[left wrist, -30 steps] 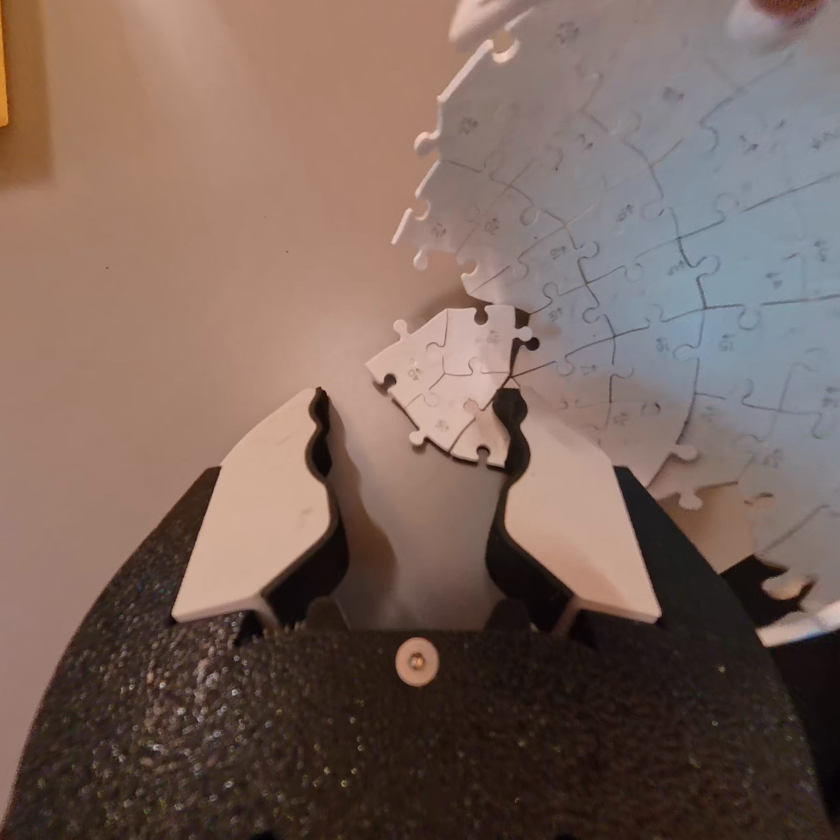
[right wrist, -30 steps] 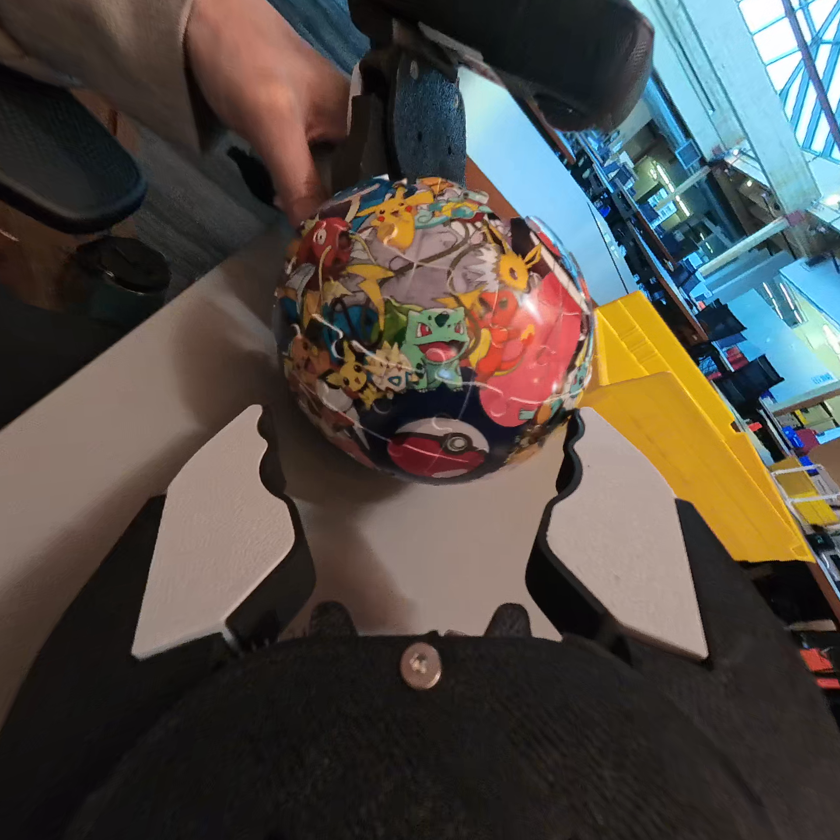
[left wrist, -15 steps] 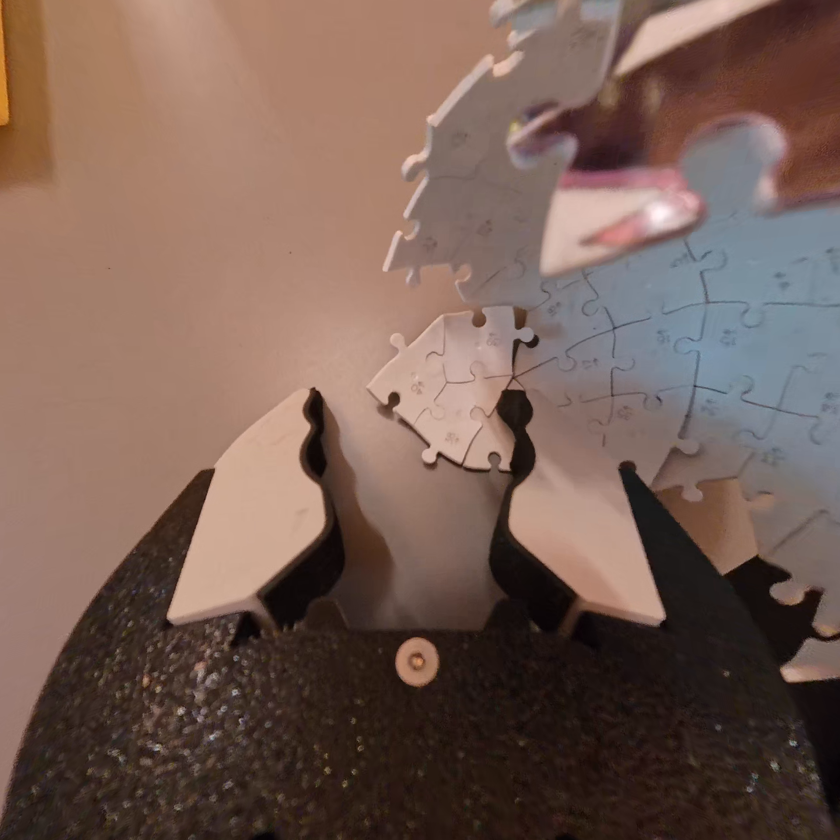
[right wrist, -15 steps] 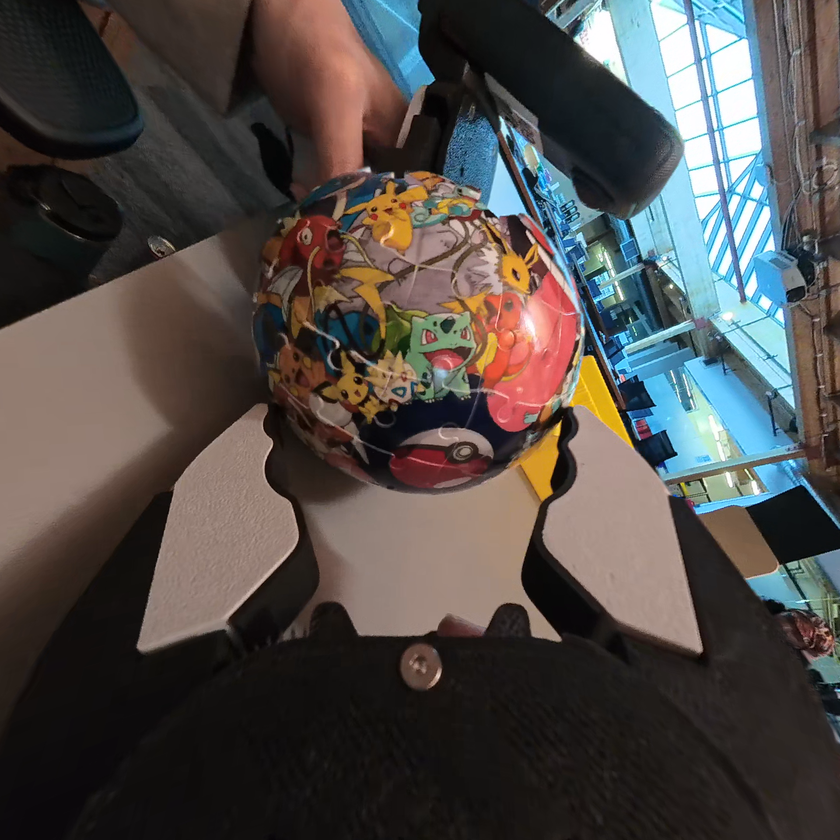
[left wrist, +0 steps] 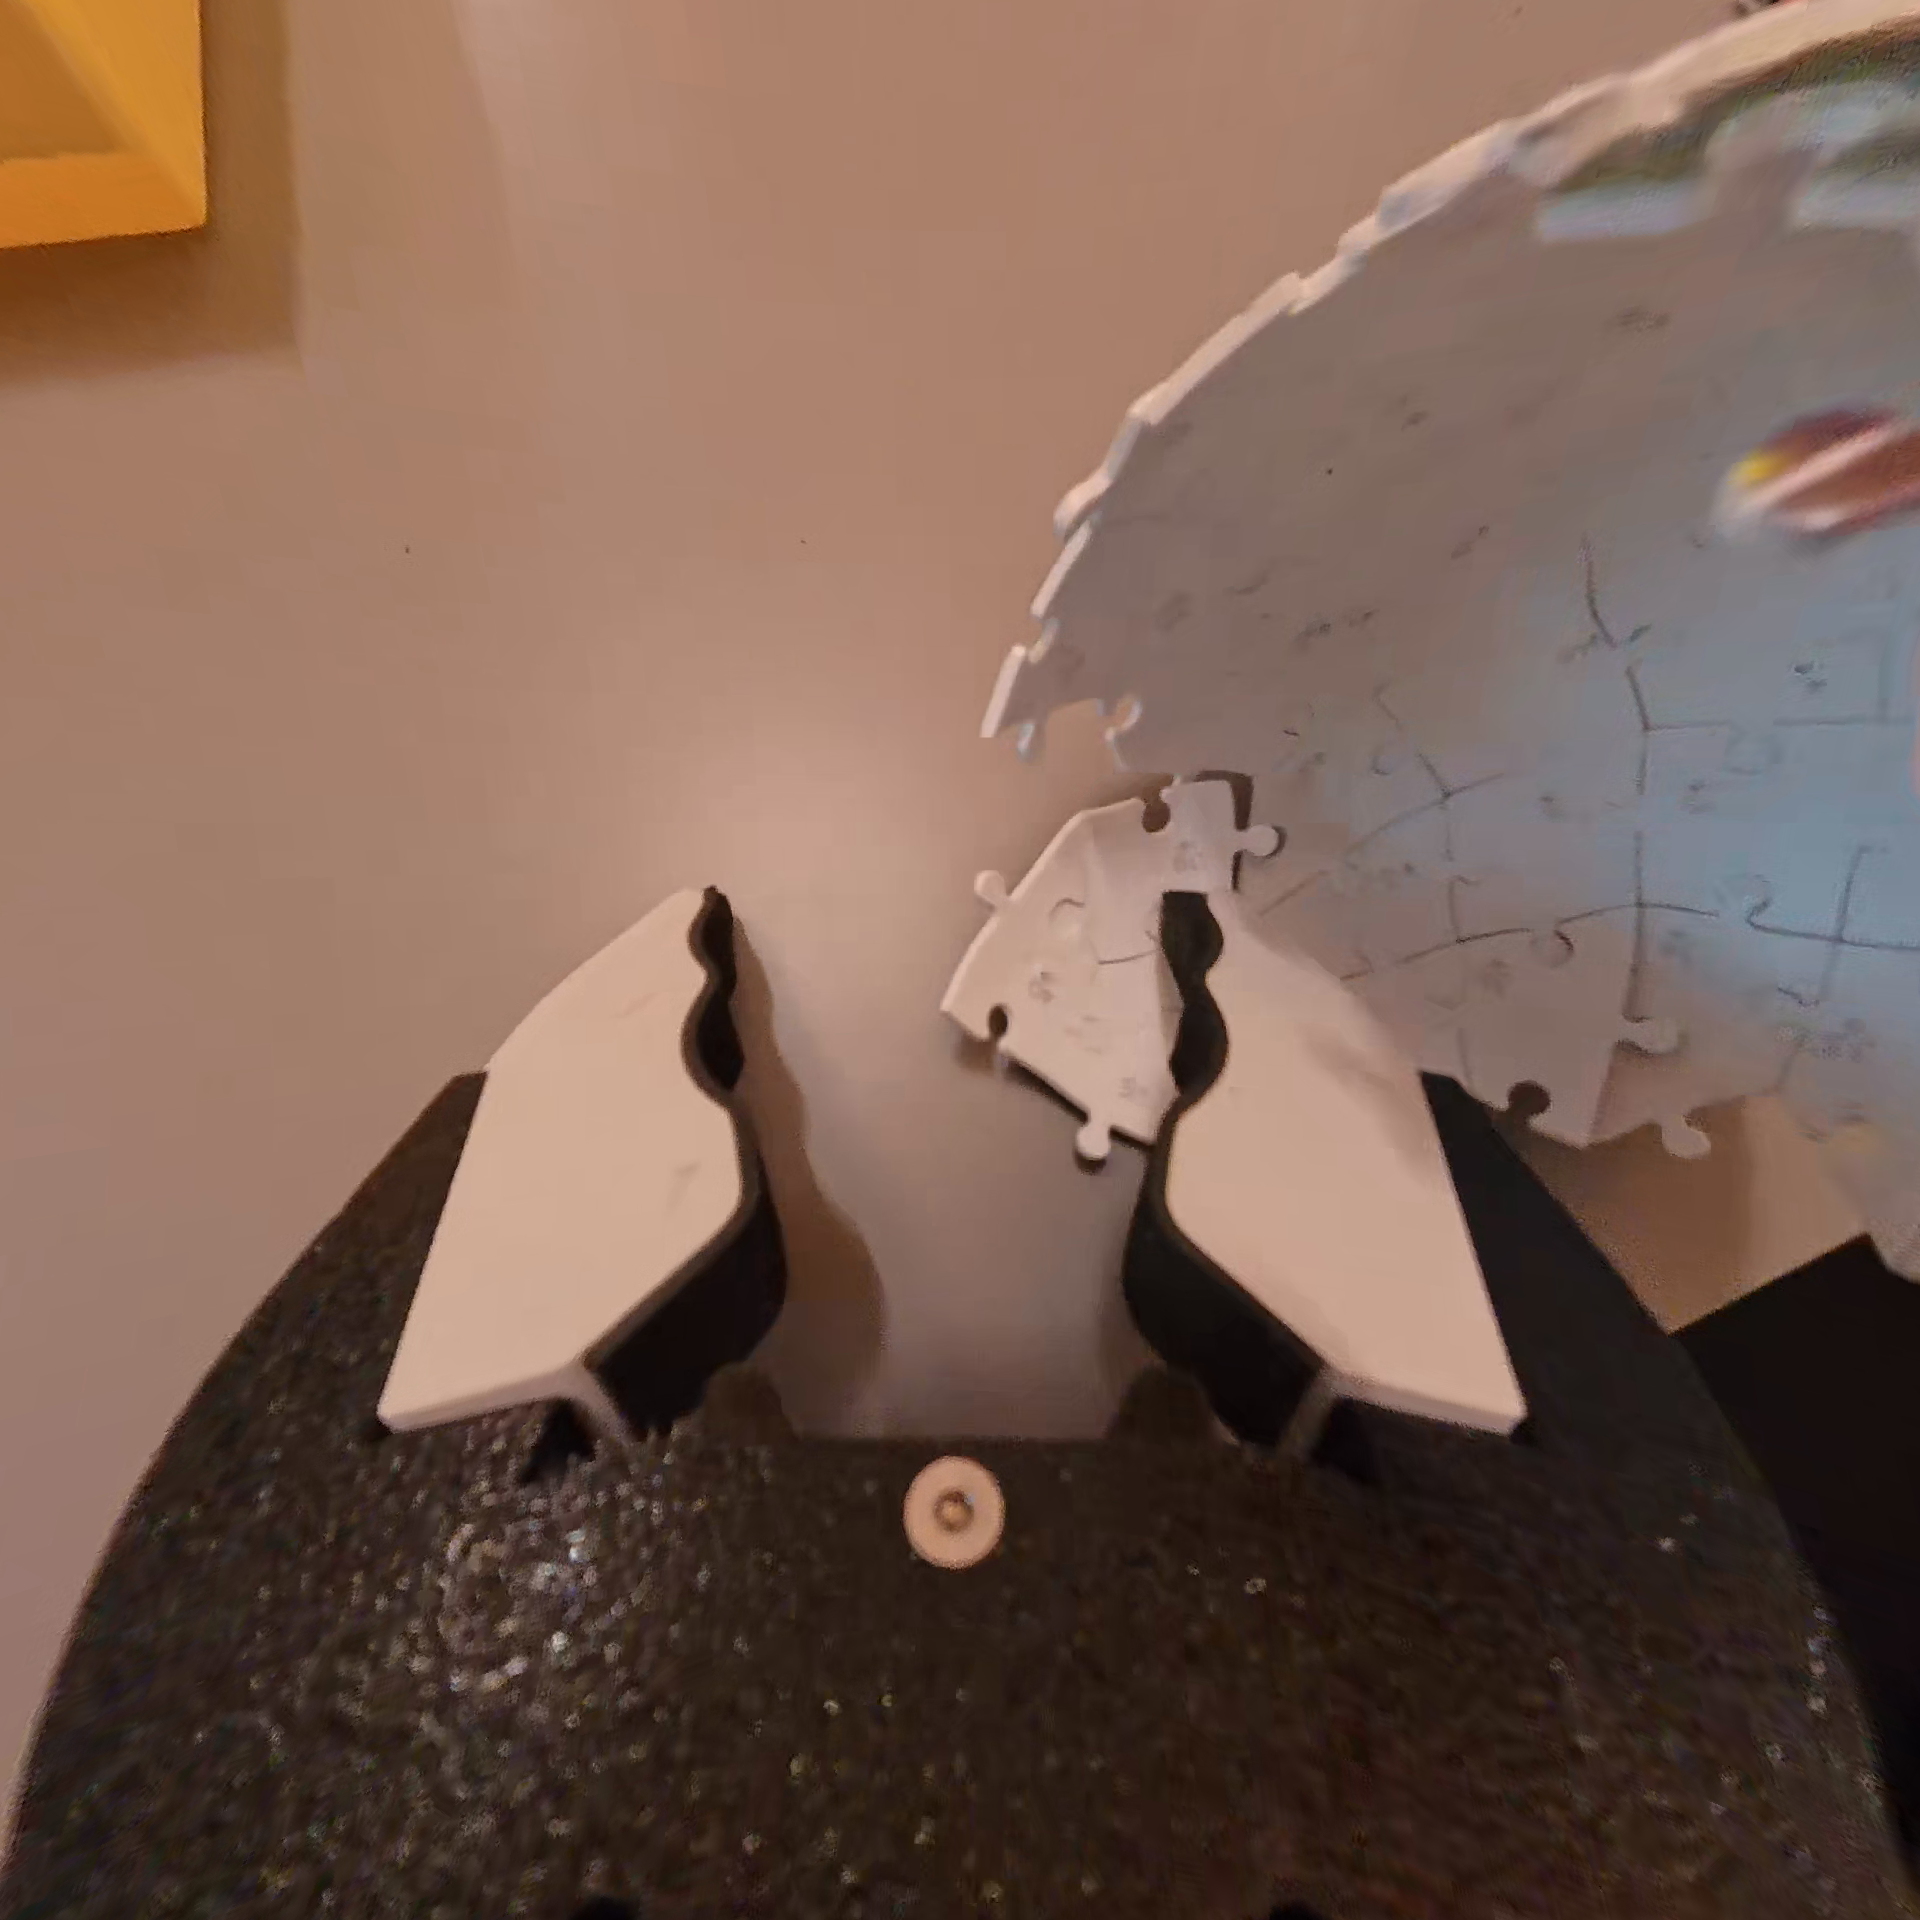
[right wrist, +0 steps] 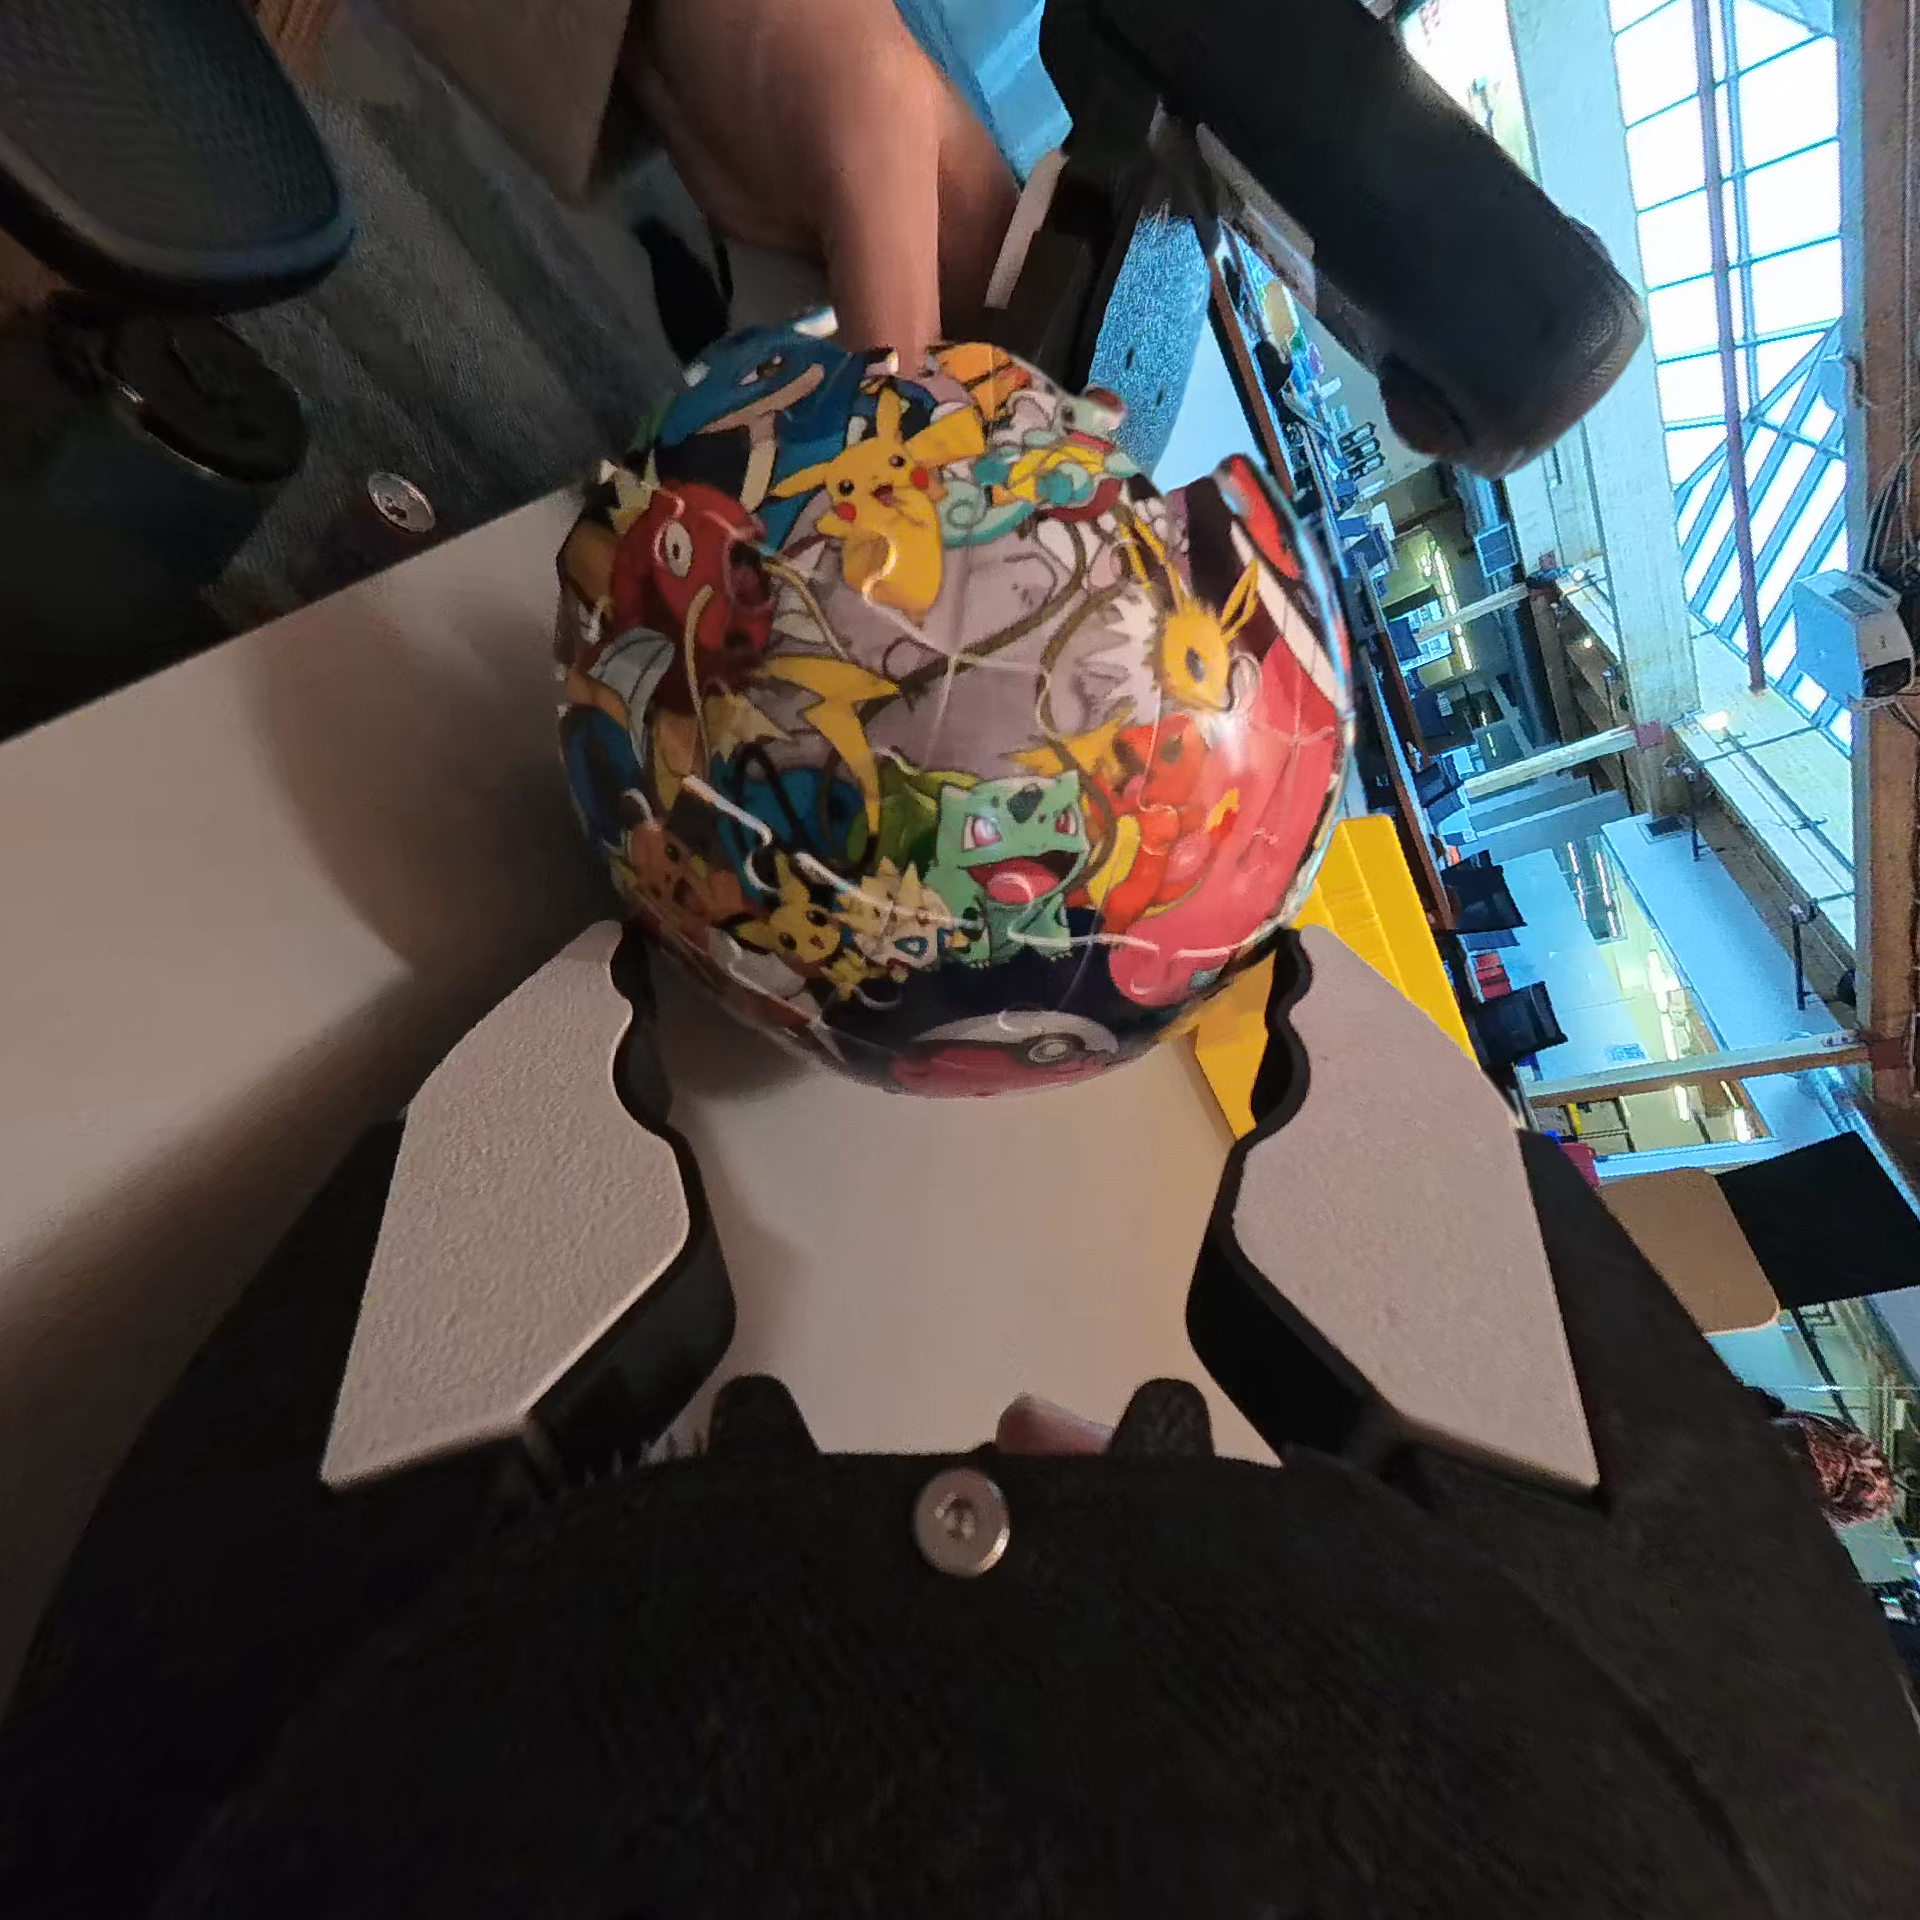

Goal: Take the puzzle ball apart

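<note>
Fingers of the right gripper (right wrist: pixel 961 966) spread wide and pressed against the lower flanks of the puzzle ball (right wrist: pixel 956 717), cradling it by its printed outer side, lifted clear of the pale worktop (right wrist: pixel 208 831). Fingers of the left gripper (left wrist: pixel 951 925) apart too, clamped on nothing, pointing down at the worktop. Just ahead of the left gripper's right fingertip (left wrist: pixel 1195 935), a small loose cluster of joined pieces (left wrist: pixel 1081 997), white side up, partly tucked behind that fingertip; whether touching it cannot be told. Further right and higher, the ball's open white interior (left wrist: pixel 1507 779), jagged rim toward the left gripper, blurred. Probably mid-way: one chunk already out, most of the shell joined. For the coming move, likely the left gripper's job, being nearer the open rim: shell lying up and to the right of its fingers, rim edge-on to them. A yellow bin (left wrist: pixel 94 114) at the far left corner.
</note>
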